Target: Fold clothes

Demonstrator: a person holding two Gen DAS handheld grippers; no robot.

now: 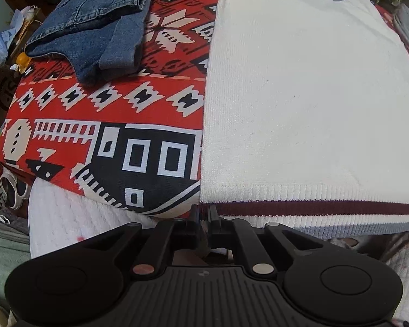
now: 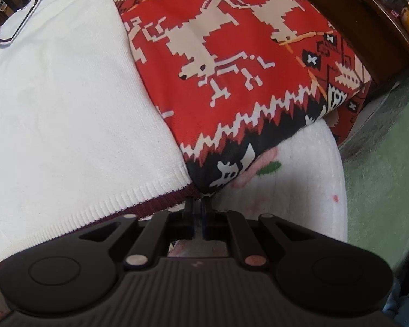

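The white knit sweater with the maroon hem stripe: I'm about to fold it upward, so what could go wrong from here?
The left hand-held gripper and right hand-held gripper look pinched only on the hem corners of the white knit sweater, so a corner may slip. The red patterned blanket underneath might get caught and lifted. The folded blue jeans lie close and could be disturbed.

A white knit sweater (image 1: 300, 95) lies flat and smooth, spread out ahead of both pairs of jaws. Its ribbed hem runs nearest them, banded with a maroon stripe and a pale grey-blue edge. The left jaws meet the hem at its left corner and the right jaws at its right corner (image 2: 188, 188). The collar, trimmed in maroon and grey, lies at the far end. Folded blue jeans (image 1: 95, 19) rest far ahead and left of the left jaws, apart from the sweater.
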